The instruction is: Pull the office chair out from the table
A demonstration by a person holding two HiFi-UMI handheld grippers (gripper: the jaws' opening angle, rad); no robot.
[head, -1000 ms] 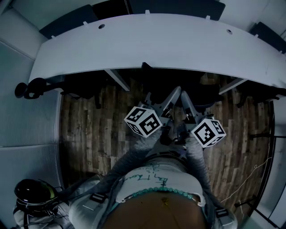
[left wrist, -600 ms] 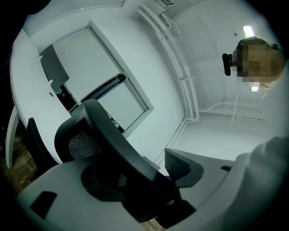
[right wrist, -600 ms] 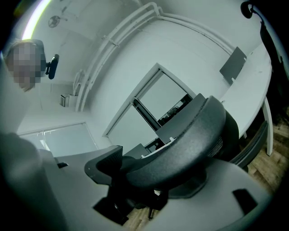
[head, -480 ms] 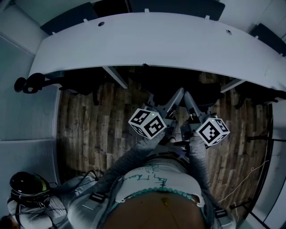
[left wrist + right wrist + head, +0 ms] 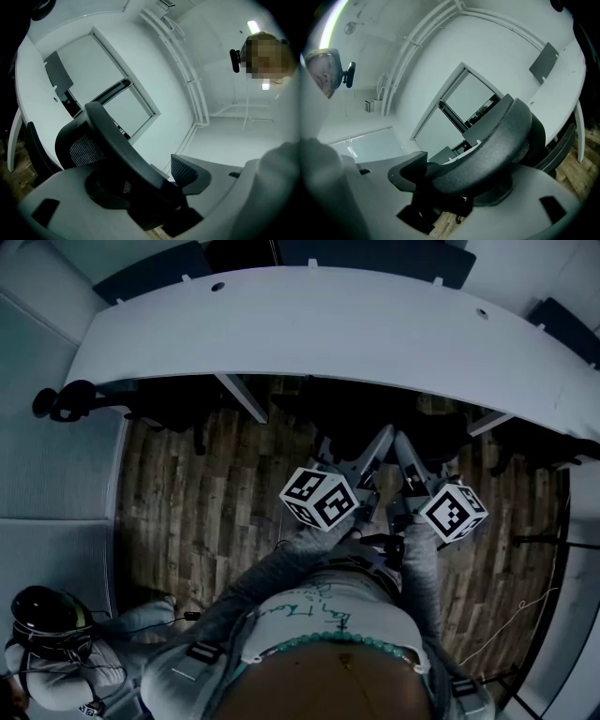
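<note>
A black office chair (image 5: 361,423) stands tucked under the front edge of the curved white table (image 5: 309,334), mostly in shadow. My left gripper (image 5: 382,435) and right gripper (image 5: 400,441) meet side by side at the top of the chair's back. In the left gripper view the dark curved back rim (image 5: 112,140) runs between the grey fingers (image 5: 61,201), and my left gripper (image 5: 140,187) is shut on it. The right gripper view shows the same rim (image 5: 497,150) with my right gripper (image 5: 459,187) shut on it.
More black chairs sit under the table at the left (image 5: 141,409) and right (image 5: 544,437). A dark helmet on a bag (image 5: 47,620) lies at the lower left. A thin cable (image 5: 525,610) runs over the wood floor (image 5: 197,512) at the right.
Both grippers and the chair's back have drifted slightly right in the head view. The table sits a little higher in the frame, and the helmet has slid down and left.
</note>
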